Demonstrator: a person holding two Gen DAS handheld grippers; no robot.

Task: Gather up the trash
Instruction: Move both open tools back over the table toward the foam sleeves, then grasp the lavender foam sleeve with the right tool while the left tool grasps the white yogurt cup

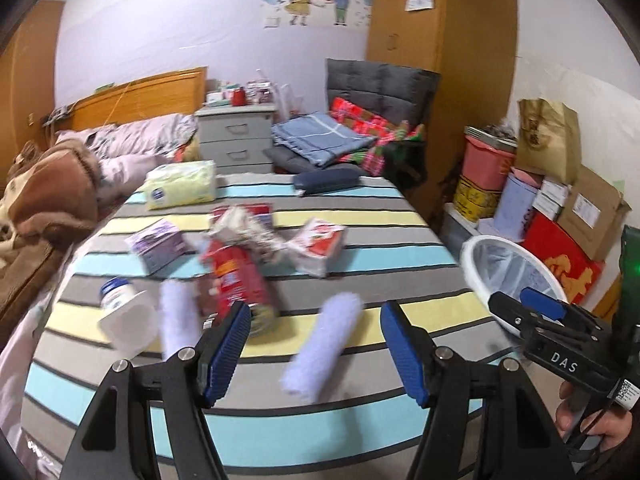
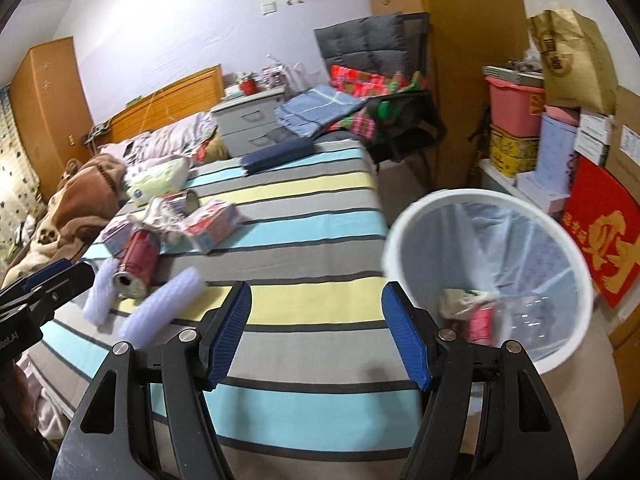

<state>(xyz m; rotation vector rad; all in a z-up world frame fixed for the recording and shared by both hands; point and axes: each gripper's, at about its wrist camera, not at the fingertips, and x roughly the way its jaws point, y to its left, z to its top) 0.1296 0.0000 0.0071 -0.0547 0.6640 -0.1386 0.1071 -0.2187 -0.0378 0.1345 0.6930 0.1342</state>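
Spanning nothing, both grippers are carried with jaws apart over the striped bedspread [image 1: 360, 208]: the left gripper [image 1: 316, 344] is aimed at the trash, a red can [image 1: 236, 280], 2 pale foam rolls [image 1: 320, 344] and a white bottle [image 1: 124, 312], while the right gripper [image 2: 316, 336] is kept by the lined white bin [image 2: 560, 240] beside the bed, likely for dropping; a cluttered bedroom with stacked boxes is seen behind

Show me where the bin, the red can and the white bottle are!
bin [image 2: 408, 220], right wrist view, on its white rim.
red can [image 2: 140, 250], right wrist view, on its red side.
white bottle [image 1: 128, 316], left wrist view, on its white body.
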